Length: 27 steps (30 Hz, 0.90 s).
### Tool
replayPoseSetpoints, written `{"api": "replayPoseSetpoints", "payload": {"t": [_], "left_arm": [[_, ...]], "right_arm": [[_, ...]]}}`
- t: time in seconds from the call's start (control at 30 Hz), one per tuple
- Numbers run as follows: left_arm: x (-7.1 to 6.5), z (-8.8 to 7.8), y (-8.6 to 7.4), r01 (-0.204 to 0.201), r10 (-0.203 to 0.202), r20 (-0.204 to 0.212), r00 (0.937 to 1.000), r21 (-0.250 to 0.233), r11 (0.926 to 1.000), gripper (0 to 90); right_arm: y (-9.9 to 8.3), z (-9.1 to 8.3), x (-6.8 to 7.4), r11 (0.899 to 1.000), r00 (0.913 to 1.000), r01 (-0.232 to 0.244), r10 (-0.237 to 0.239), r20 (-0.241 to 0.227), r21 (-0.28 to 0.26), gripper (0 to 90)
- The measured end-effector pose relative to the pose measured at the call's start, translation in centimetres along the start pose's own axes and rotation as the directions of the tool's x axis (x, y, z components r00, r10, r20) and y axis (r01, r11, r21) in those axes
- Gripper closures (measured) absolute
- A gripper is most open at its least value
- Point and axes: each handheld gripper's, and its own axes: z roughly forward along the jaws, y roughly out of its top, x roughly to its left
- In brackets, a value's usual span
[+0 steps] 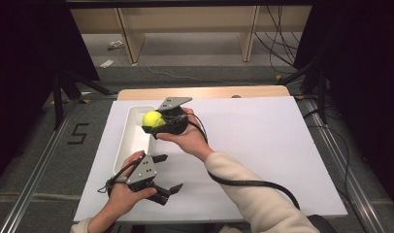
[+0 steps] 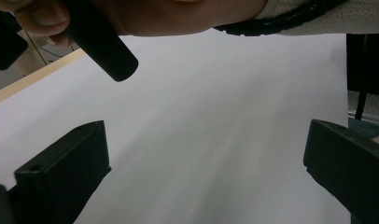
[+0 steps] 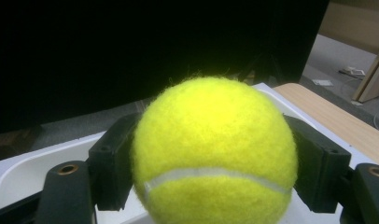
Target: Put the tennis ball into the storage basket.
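Ball (image 1: pixel 152 119) held over the white tray (image 1: pixel 128 148).

Gripped snug between the right gripper (image 1: pixel 155 123) fingers (image 3: pixel 114 170), one on each side, up above the tray's far end. Left gripper (image 1: pixel 170 189) resting low on the desk (image 1: pixel 263 145), fingers (image 2: pixel 61 179) wide apart, holding nothing. To do well: move over the middle of the tray, go down low, then open slowly. Dropped from high up, likely to bounce right out. Best to keep the left one clear.
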Motion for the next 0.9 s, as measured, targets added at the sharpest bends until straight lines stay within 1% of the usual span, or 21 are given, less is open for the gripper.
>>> {"api": "replayPoseSetpoints", "payload": {"t": [0.9], "left_arm": [[-0.03,-0.03,0.02,-0.003,0.003,0.000,1.0000,-0.001,1.0000,0.0]], "right_arm": [[0.30,0.86,0.30,1.000,0.9998,-0.002,0.002,-0.021,0.008,26.9]]}}
